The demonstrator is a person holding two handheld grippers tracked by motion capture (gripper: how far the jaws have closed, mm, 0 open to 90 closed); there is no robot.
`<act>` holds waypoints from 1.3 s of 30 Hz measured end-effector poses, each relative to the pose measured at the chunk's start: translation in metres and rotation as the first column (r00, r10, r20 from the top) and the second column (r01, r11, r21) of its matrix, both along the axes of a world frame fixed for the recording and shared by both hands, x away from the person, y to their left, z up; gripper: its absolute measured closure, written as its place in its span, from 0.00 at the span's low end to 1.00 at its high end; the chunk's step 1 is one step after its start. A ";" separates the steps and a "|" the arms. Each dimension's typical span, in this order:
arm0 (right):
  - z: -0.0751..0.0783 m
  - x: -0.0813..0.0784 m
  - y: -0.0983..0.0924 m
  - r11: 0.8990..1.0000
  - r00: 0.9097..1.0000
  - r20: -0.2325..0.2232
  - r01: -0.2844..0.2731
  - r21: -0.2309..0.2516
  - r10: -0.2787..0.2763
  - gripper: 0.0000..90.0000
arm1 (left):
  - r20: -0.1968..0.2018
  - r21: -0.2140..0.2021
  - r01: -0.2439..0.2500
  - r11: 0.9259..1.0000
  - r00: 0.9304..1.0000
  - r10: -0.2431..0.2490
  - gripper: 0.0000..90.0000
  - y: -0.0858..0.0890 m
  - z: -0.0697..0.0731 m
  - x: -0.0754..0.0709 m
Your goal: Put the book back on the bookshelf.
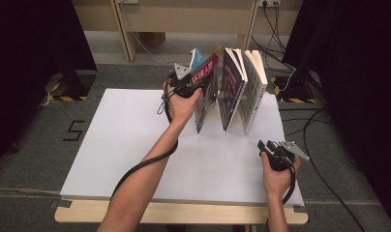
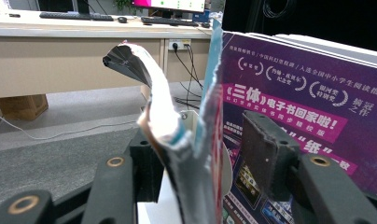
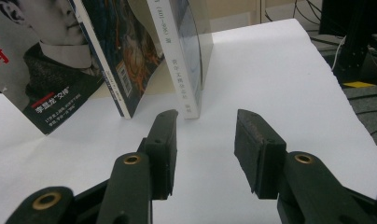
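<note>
Resting nearest: right gripper (image 1: pixel 277 151) sits on the white desk (image 1: pixel 135 145), its fingers (image 3: pixel 259 149) spread apart with nothing between them.
Books: three books (image 1: pixel 232 89) stand fanned at the desk's far edge.
Left gripper: left gripper (image 1: pixel 186 82) is at the leftmost magazine (image 2: pixel 186 154); its fingers (image 2: pixel 266 154) stand apart, the curled pages between them, contact hard to judge.
Hidden: the magazine's cover text is cut off by the hand.
Room: grey floor, wooden desks, cables beyond.
</note>
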State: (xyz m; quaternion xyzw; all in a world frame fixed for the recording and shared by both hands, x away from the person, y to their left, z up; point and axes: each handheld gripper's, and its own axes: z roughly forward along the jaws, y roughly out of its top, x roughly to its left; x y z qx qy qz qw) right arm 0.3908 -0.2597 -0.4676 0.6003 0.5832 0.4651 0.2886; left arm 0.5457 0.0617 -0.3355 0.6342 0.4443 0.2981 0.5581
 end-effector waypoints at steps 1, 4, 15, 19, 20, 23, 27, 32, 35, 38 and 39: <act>0.000 0.000 0.000 1.000 1.000 -0.002 0.001 0.005 -0.001 0.66 | -0.001 0.001 0.001 1.000 1.000 -0.001 0.54 0.000 0.000 -0.001; 0.000 0.000 0.000 1.000 1.000 0.000 0.001 0.000 -0.001 0.66 | -0.005 0.005 0.004 1.000 1.000 -0.004 0.53 0.001 0.001 -0.002; 0.000 0.000 0.001 1.000 1.000 0.002 -0.001 0.000 0.001 0.66 | -0.035 0.002 0.017 1.000 0.999 -0.017 0.50 0.007 0.003 -0.005; 0.000 0.000 0.001 1.000 1.000 0.004 0.001 -0.002 -0.001 0.67 | -0.043 -0.008 0.017 1.000 0.999 -0.017 0.50 0.010 0.001 -0.006; 0.000 0.000 0.002 1.000 1.000 0.002 0.001 0.003 -0.002 0.66 | -0.046 -0.008 0.017 1.000 0.999 -0.017 0.50 0.011 0.000 -0.006; -0.001 0.001 0.002 1.000 1.000 0.001 0.000 0.002 0.000 0.66 | -0.056 -0.014 0.018 1.000 0.998 -0.019 0.50 0.013 -0.003 -0.006; -0.001 0.001 0.002 1.000 1.000 0.002 -0.003 -0.003 0.003 0.66 | -0.062 -0.015 0.016 1.000 0.998 -0.017 0.50 0.017 -0.005 -0.006; -0.001 0.001 0.003 1.000 1.000 -0.001 -0.007 -0.006 0.007 0.66 | -0.072 -0.019 0.015 1.000 0.997 -0.016 0.50 0.022 -0.007 -0.007; -0.001 0.001 0.003 1.000 1.000 -0.001 -0.007 -0.006 0.007 0.66 | -0.080 -0.021 0.014 1.000 0.997 -0.015 0.50 0.023 -0.010 -0.007; -0.001 0.001 0.003 1.000 1.000 0.001 -0.005 -0.005 0.005 0.66 | -0.085 -0.020 0.018 1.000 0.996 -0.020 0.50 0.025 -0.012 -0.008; -0.001 0.001 0.003 1.000 1.000 0.003 -0.003 -0.005 0.004 0.66 | -0.086 -0.021 0.019 1.000 0.996 -0.021 0.50 0.025 -0.013 -0.008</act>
